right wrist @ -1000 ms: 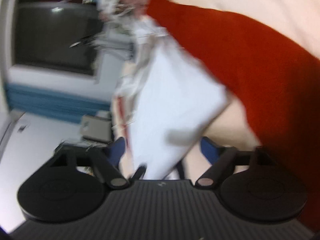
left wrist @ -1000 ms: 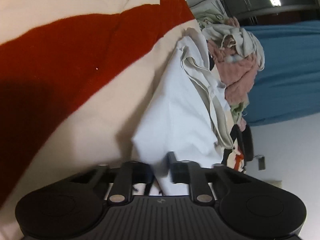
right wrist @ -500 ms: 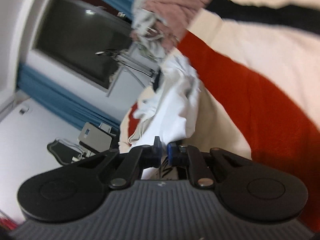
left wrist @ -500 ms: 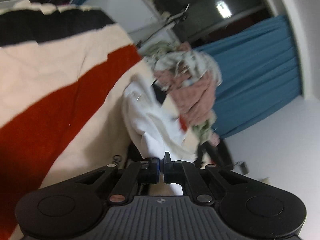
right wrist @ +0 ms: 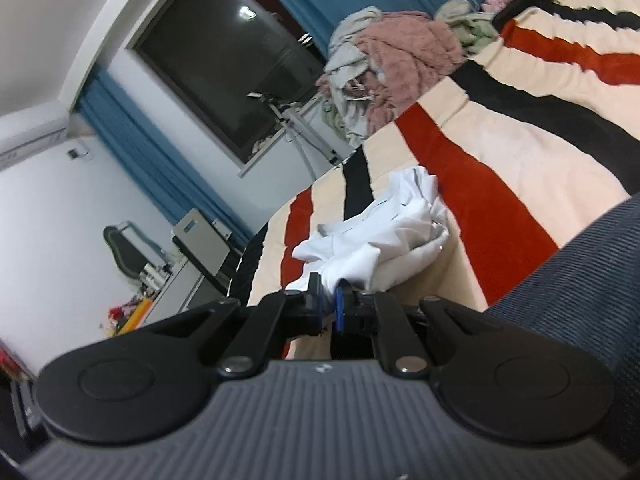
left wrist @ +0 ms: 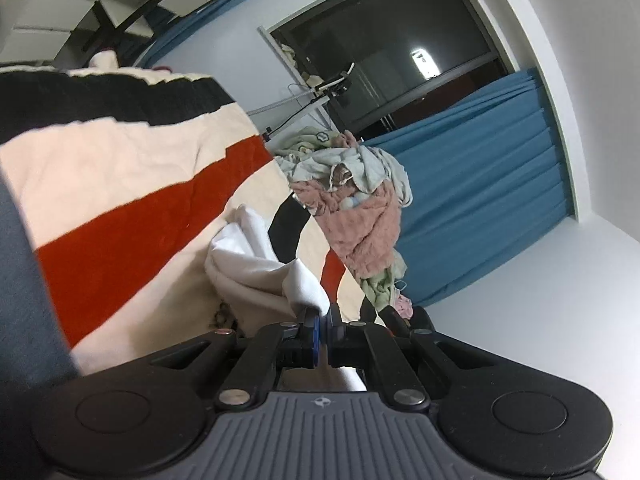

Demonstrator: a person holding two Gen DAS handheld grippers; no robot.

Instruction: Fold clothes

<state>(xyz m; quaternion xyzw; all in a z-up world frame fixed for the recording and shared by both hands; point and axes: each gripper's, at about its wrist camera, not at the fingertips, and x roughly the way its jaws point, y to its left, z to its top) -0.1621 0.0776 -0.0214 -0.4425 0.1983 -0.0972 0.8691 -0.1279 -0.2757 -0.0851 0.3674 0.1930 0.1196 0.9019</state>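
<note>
A crumpled white garment [left wrist: 256, 268] lies on the striped bedspread [left wrist: 120, 168]. My left gripper [left wrist: 321, 320] is shut on one edge of it, just in front of the camera. In the right wrist view the same white garment [right wrist: 384, 232] lies bunched on the bedspread [right wrist: 500, 168], and my right gripper [right wrist: 326, 296] is shut on another edge of it. The rest of the garment hangs loosely between the two grips.
A pile of unfolded clothes, pink and pale green [left wrist: 360, 208], sits further along the bed, also in the right wrist view [right wrist: 400, 52]. A dark blue fabric surface [right wrist: 580, 280] lies close at the right. Blue curtains [left wrist: 480, 200], a dark window and a tripod stand behind.
Both grippers have closed on the white garment and pulled it back and up from the bedspread. The cameras have tilted up, so more of the room shows.
</note>
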